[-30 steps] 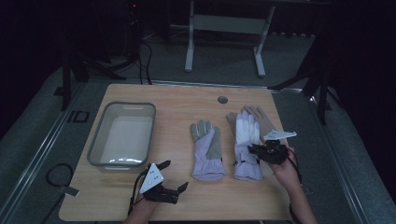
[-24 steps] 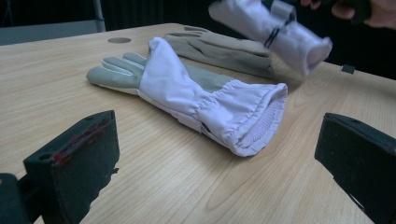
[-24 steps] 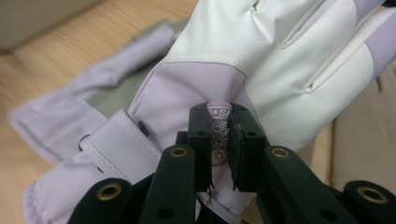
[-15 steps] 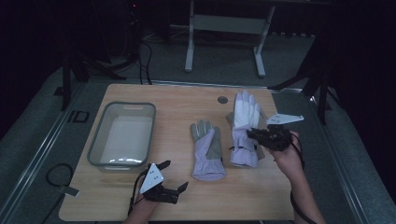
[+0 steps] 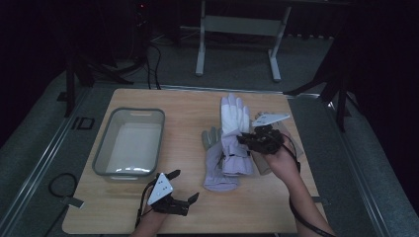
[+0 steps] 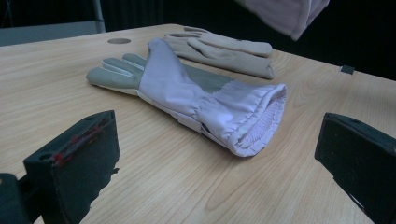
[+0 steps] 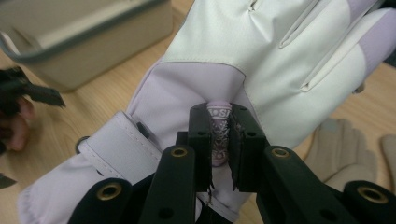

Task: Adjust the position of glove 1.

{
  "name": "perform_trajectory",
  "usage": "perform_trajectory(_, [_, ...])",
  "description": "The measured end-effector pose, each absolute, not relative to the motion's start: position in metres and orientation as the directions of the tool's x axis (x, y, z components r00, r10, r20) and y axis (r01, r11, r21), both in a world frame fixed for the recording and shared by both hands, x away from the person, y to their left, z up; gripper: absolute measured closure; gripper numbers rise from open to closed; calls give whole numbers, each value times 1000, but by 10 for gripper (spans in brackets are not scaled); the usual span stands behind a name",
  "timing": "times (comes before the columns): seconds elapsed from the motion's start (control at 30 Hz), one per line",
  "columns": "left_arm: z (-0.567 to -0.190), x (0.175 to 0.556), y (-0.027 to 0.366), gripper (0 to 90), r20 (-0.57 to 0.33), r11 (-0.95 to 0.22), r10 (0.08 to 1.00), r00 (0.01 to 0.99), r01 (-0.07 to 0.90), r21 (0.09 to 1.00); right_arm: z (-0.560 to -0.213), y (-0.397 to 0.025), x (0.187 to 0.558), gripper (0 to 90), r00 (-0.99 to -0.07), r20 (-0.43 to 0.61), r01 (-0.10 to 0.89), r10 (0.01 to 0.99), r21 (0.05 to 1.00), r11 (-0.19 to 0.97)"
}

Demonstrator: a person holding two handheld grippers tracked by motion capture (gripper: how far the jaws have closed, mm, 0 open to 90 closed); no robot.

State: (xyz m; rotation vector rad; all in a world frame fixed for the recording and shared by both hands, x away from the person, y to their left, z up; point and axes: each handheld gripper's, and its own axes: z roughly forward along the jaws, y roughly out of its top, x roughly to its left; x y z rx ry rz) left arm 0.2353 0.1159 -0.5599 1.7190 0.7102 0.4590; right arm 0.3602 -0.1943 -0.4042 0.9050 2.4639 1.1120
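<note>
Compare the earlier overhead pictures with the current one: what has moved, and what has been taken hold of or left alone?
The right gripper, shut on the white and lilac glove, has lifted it off the table and carried it left and away from the person, baring a beige glove underneath. The left gripper stays open at the near edge; the second lilac glove and the grey bin have not moved.

Open jaws, lilac glove (image 6: 196, 93) on table (image 6: 154, 186)
</note>
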Motion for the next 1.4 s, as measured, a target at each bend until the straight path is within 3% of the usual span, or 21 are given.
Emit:
perform_trajectory(0.57, [-560, 236, 115, 0, -61, -157, 668, 741, 221, 963, -459, -157, 366, 803, -734, 60, 538, 676, 659, 525])
perform_trajectory(1.1, [-560, 235, 115, 0, -56, -162, 668, 742, 219, 962, -492, -140, 371, 792, -693, 33, 572, 720, 634, 521])
perform_trajectory(1.27, [-560, 236, 115, 0, -61, -160, 673, 737, 225, 961, -499, -140, 370, 742, -700, 39, 563, 713, 644, 518])
perform_trajectory(1.4, [-560, 236, 116, 0, -70, -154, 674, 735, 232, 960, -493, -144, 367, 639, -711, 37, 541, 703, 667, 512])
